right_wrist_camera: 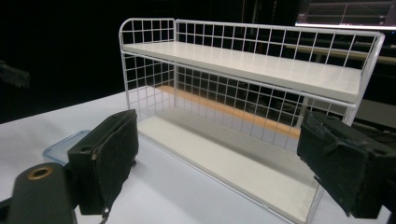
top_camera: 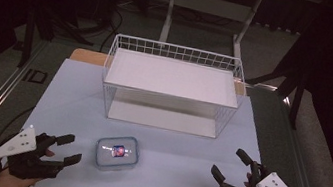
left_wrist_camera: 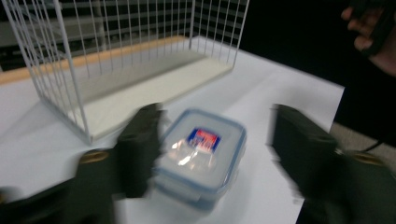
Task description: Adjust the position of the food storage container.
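Left tool point(top_camera: 66, 148) at 7 o'clock, jaws spread wide, empty. Right tool point(top_camera: 229, 165) at 5 o'clock, likewise agape, empty. Small lidded container point(top_camera: 116, 152) on tabletop point(top_camera: 180, 151) just beside left tool. Two-tier white wire shelf point(top_camera: 171, 87) at 12 o'clock, far.

White wire-mesh rack point(top_camera: 171, 87), glossy clear plastic container point(top_camera: 116, 152), matt black tongs point(top_camera: 67, 147)

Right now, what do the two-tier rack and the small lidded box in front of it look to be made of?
Rack: thin white-coated wire, likely metal, judging by the open grid sides; its two shelves look like matte white board or plastic, I cannot tell which.
Lidded box: clear plastic with a bluish rim, glossy, since the lid throws bright glare spots in the left gripper view; a small red and blue label sits on it.
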Demonstrator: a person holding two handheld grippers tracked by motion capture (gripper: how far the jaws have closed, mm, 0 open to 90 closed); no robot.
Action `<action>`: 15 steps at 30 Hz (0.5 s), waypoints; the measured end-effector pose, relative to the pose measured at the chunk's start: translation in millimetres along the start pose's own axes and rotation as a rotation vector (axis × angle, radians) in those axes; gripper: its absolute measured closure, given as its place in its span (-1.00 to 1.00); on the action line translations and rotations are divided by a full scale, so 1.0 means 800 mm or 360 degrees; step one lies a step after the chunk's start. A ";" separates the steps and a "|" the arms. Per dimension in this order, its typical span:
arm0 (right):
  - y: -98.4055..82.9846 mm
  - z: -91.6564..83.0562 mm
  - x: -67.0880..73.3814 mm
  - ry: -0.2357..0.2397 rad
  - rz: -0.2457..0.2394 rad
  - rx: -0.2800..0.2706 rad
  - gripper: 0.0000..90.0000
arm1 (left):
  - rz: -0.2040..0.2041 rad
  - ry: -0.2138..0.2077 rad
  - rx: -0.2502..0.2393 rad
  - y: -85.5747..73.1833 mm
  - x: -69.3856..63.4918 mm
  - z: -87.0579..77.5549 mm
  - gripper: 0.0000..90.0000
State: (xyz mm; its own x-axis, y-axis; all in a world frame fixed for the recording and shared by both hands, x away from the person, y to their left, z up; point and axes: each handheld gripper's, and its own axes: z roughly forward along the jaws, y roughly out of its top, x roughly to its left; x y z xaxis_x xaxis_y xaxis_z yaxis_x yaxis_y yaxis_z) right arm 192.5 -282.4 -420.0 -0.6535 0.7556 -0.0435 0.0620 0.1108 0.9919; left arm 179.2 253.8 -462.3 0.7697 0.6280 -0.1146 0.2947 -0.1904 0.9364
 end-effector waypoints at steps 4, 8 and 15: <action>-0.002 0.001 -0.001 0.0012 0.0024 0.0012 -0.72 | -0.0032 0.0000 0.0154 -0.015 0.012 0.011 0.39; -0.003 0.003 -0.001 0.0030 0.0035 0.0030 -0.72 | -0.0052 0.0023 0.0374 -0.032 0.023 0.027 0.66; -0.005 0.007 0.001 0.0052 0.0022 0.0056 -0.71 | -0.0041 0.0065 0.0574 -0.052 0.031 0.048 1.00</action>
State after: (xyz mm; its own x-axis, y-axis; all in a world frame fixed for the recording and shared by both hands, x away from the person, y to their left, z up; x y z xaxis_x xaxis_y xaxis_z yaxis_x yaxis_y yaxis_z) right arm 196.2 -278.8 -424.6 -0.6768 0.7357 -0.0253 0.0972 0.1233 0.9876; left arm 208.1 248.4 -516.7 0.7381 0.6645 -0.1165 0.5004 -0.4234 0.7552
